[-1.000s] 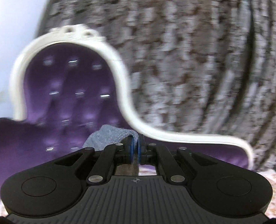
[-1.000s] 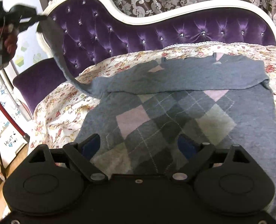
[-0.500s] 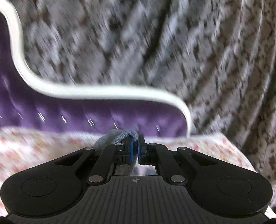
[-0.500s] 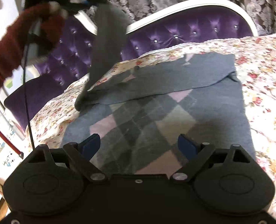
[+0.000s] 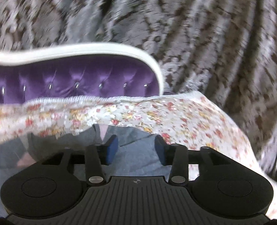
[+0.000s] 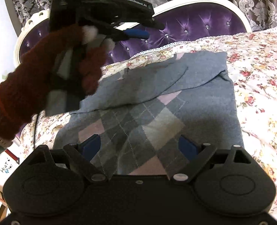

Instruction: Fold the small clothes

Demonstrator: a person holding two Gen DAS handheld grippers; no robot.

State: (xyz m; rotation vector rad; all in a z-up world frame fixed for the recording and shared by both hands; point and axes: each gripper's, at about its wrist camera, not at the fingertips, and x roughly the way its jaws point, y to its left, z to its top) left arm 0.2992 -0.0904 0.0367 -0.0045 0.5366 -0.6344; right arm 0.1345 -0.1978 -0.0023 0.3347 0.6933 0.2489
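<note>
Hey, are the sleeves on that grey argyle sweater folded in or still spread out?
Folded in: on the grey argyle knit sweater, both plain grey sleeves lie crossed over its chest, none trailing onto the floral bedspread.

We can read only one thing for certain: handwritten letters "HEART" above "YOU" on a white card or sheet (image 6: 6, 168) at the lower left edge of the right wrist view. Raised lettering runs along the black plastic body of the left gripper (image 6: 138, 32) there, too blurred for us to read.
</note>
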